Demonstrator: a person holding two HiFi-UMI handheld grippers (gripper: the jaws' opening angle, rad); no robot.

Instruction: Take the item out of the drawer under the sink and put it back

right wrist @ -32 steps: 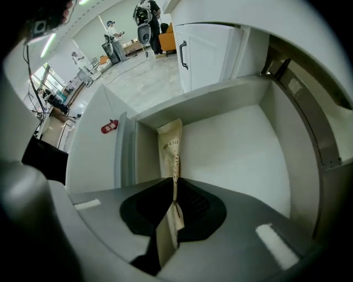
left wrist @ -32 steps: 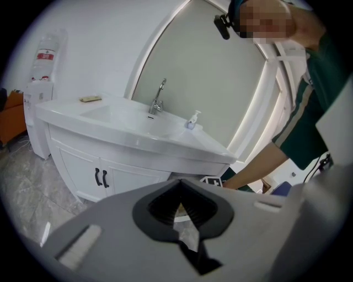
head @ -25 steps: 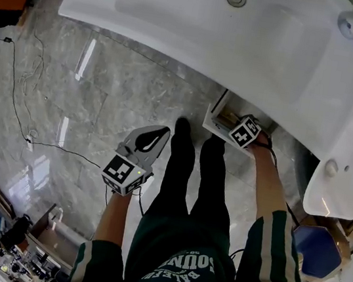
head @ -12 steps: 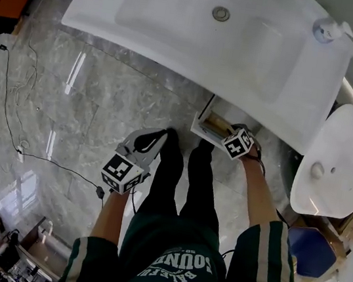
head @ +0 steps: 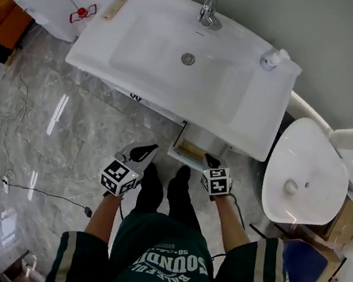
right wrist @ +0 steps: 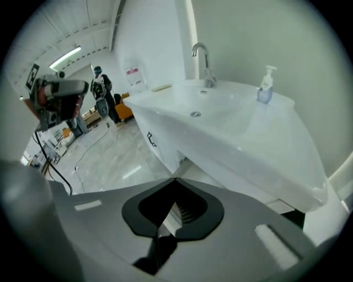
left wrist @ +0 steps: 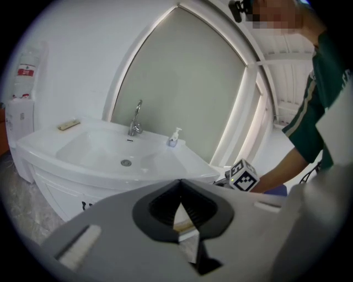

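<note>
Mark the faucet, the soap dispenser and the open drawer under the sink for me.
faucet [head: 209, 13], head view, on the middle of its metal body.
soap dispenser [head: 271, 58], head view, on its bottle.
drawer [head: 183, 159], head view, on its white front edge.

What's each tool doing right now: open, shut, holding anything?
Left grey two-jaw tool: shut, empty.
Right grey two-jaw tool: just closed, shut, nothing between its jaws.

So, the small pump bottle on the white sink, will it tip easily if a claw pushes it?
Probably yes: the small bluish pump bottle is tall and narrow on the glossy white sink, so it may slide or tip. It looks like light plastic, likely easy to lift.
</note>
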